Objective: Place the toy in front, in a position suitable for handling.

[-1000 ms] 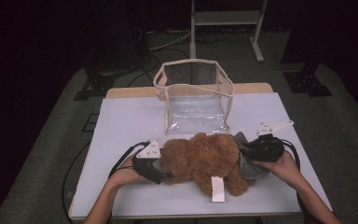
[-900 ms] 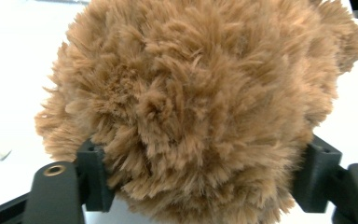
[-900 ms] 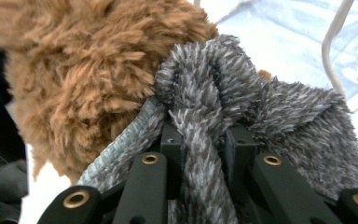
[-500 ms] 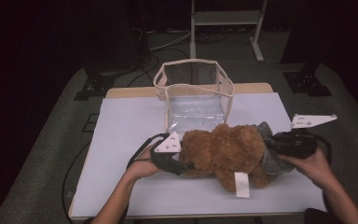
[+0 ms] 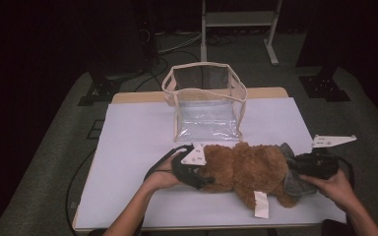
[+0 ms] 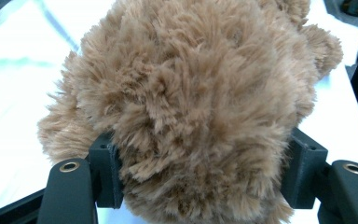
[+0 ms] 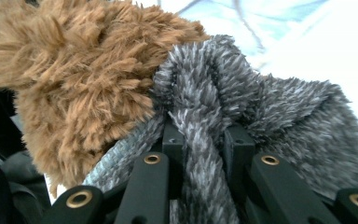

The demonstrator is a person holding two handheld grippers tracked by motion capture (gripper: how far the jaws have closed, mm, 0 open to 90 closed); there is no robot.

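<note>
Brown and shaggy, your plush bear (image 5: pixel 248 169) in grey knit lies lengthwise across the worktop (image 5: pixel 138 142), just before the clear bag (image 5: pixel 205 103). Your left gripper (image 5: pixel 202 177), jaws just closing, clamps its brown end at your left; your right gripper (image 5: pixel 295 169) pinches the grey knit.

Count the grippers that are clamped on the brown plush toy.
2. The left gripper squeezes the plush toy at its left end; the right gripper pinches its grey fabric at the right end.
</note>
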